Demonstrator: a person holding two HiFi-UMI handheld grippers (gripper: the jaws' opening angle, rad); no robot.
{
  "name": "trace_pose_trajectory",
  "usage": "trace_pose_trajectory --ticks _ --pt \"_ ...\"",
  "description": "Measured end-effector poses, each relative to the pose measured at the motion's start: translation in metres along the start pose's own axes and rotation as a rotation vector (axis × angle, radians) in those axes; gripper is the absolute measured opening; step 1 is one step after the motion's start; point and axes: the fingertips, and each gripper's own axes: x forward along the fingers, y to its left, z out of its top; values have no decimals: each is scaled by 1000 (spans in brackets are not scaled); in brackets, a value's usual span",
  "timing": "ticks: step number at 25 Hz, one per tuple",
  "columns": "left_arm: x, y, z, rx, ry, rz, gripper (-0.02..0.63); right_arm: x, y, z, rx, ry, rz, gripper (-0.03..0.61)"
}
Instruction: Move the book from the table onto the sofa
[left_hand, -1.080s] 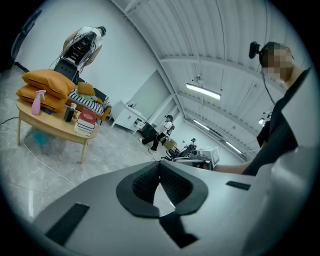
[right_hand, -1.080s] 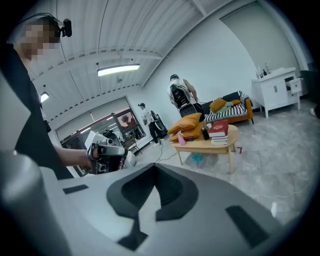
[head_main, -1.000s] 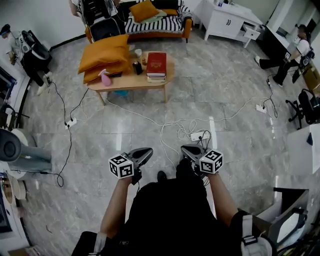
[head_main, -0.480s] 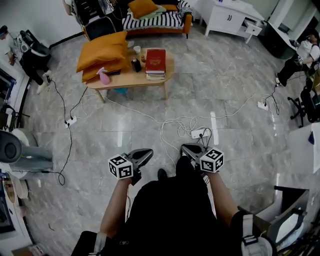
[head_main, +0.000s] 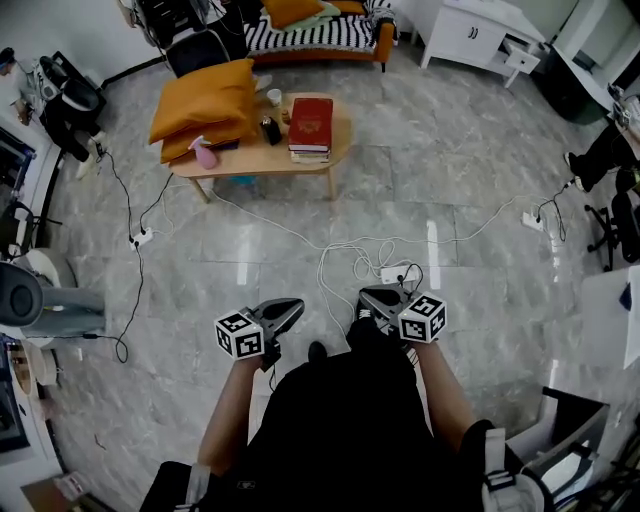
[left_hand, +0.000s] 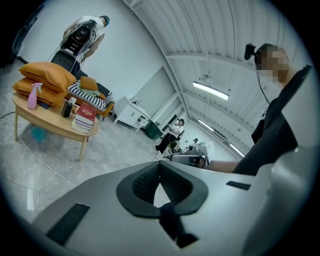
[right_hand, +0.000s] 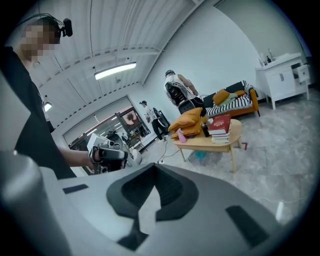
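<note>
A red book (head_main: 310, 120) lies on top of a small stack on the low wooden table (head_main: 300, 160), far ahead of me across the floor. Behind the table stands the orange sofa (head_main: 315, 35) with a striped cover. My left gripper (head_main: 287, 309) and right gripper (head_main: 375, 298) are held side by side in front of my body, both shut and holding nothing. In the left gripper view its jaws (left_hand: 160, 172) are together, with the book (left_hand: 85, 115) far off at the left. The right gripper view shows its jaws (right_hand: 154, 175) shut, with the book (right_hand: 220, 124) and the sofa (right_hand: 232, 102) beyond.
Orange cushions (head_main: 205, 100), a pink spray bottle (head_main: 205, 155) and small items share the table. White cables and a power strip (head_main: 395, 272) lie on the floor just ahead of me. A white cabinet (head_main: 470, 30) stands at the back right, a fan (head_main: 20, 295) at the left.
The table, book and sofa have slid up and nearer as I move forward across the floor. Both grippers stay shut in the same pose before my body.
</note>
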Motion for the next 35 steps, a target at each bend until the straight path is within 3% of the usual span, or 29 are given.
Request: trace_pose_trajectory --ticks 4,11,15,18,27,35 --pt "28 10 17 -3 6 61 11 -11 -37 24 21 -13 19 6" --pt "74 18 61 -2 -47 167 11 -32 -95 51 -44 55 62 6" --pt "87 28 74 4 -99 277 11 -39 -122 51 -5 102 118 6" --pt "90 37 78 -19 -119 316 11 -36 -137 62 13 90 127 8" --pt "96 84 103 -39 -124 303 11 -1 -180 87 2 77 17 8" --pt "79 169 150 -55 -78 226 11 60 -197 128 46 57 -130 8"
